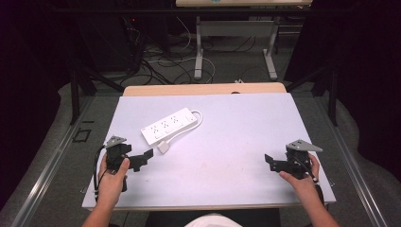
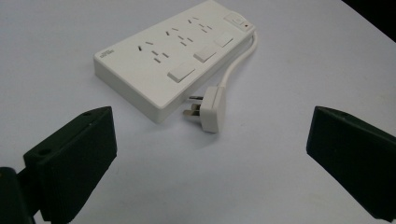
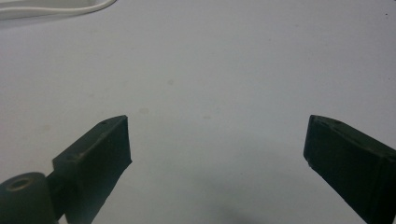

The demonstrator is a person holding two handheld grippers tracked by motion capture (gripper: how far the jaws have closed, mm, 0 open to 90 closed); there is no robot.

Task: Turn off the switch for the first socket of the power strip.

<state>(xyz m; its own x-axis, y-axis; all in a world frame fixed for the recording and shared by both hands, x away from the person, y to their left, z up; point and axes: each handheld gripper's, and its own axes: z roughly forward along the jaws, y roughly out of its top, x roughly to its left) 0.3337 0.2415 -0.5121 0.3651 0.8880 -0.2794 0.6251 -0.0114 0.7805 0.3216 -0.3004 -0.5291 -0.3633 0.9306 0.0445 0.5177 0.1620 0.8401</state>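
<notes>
A white power strip (image 1: 169, 125) lies at an angle on the left half of the white tabletop (image 1: 236, 137). Its cable loops round the far end and comes back to a white plug (image 1: 163, 147) lying loose by the near end. My left gripper (image 1: 145, 159) is just short of the plug and points at it, open with nothing between the jaws. In the left gripper view the strip (image 2: 173, 60) and plug (image 2: 212, 109) lie ahead of the open left gripper (image 2: 210, 126). My right gripper (image 1: 268, 161) rests open and empty at the right front; in its own view the right gripper (image 3: 217, 135) faces bare table.
A strip of wooden tabletop (image 1: 203, 89) shows along the far edge of the white surface. Beyond it are the legs of another table (image 1: 198, 56) and loose cables (image 1: 156, 66) on the floor. The white cable (image 3: 56, 9) crosses the top left corner of the right gripper view.
</notes>
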